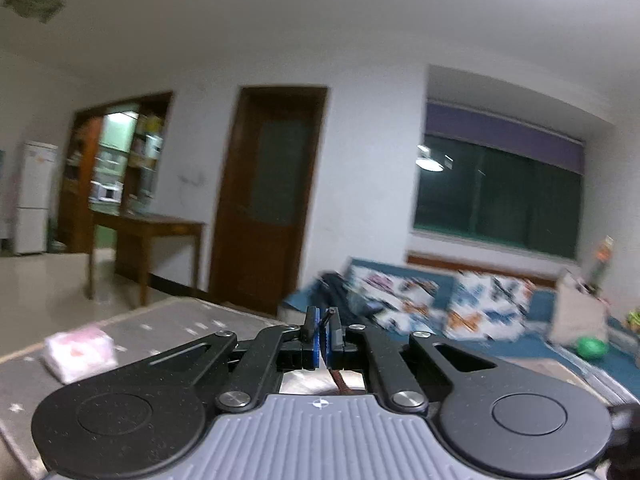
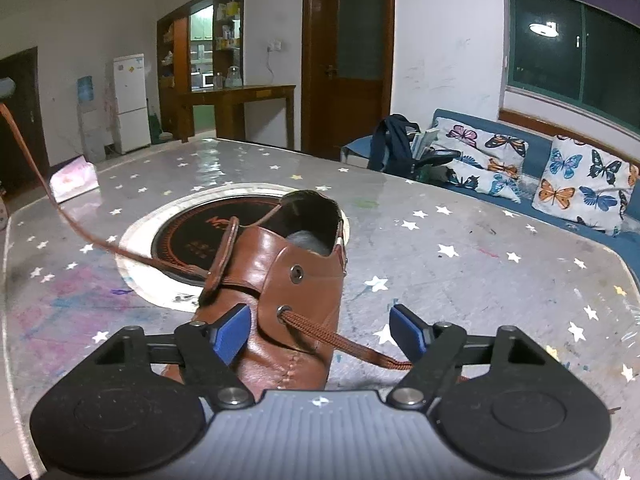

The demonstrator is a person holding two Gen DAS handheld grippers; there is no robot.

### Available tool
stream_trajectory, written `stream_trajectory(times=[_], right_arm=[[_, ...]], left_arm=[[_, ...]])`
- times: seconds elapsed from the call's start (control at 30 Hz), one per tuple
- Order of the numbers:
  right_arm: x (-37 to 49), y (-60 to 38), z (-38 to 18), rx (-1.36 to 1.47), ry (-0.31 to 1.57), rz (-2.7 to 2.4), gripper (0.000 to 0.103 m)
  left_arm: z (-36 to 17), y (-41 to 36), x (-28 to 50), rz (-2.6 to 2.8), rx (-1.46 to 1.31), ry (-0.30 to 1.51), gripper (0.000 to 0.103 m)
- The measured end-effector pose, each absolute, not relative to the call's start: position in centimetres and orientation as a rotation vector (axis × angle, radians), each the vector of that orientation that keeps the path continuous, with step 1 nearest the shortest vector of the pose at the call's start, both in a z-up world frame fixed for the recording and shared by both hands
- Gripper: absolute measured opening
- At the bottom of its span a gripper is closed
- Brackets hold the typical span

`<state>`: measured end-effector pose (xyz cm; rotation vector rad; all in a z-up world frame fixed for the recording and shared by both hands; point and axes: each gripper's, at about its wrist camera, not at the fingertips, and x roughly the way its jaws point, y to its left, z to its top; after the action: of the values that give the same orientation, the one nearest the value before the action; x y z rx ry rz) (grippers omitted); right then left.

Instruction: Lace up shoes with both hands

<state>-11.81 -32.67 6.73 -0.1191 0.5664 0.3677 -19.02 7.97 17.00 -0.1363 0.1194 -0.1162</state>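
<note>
A brown leather shoe (image 2: pixel 288 292) stands on the star-patterned table (image 2: pixel 460 264), toe toward my right gripper. My right gripper (image 2: pixel 320 330) is open, its blue pads on either side of the shoe's front. One brown lace end (image 2: pixel 340 340) comes out of the lower right eyelet and lies on the table. The other lace length (image 2: pixel 52 200) runs taut up and to the left out of view. My left gripper (image 1: pixel 322 336) is raised high above the table and shut on the brown lace (image 1: pixel 340 382), whose tip sticks up between the pads. The shoe is not in the left wrist view.
A round black induction plate (image 2: pixel 200 236) is set in the table behind the shoe. A pink tissue pack (image 2: pixel 74 180) lies at the far left edge; it also shows in the left wrist view (image 1: pixel 80 352). A blue sofa with butterfly cushions (image 2: pixel 580 176) stands to the right.
</note>
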Motion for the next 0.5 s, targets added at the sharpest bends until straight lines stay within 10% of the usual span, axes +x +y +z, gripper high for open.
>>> stream_trajectory(times=[0.5], right_arm=[[-14.1, -33.3, 8.5, -0.027, 0.591, 0.536, 0.06]], left_arm=[[9.8, -1.8, -13.5, -0.498, -0.083, 0.444, 0.003]])
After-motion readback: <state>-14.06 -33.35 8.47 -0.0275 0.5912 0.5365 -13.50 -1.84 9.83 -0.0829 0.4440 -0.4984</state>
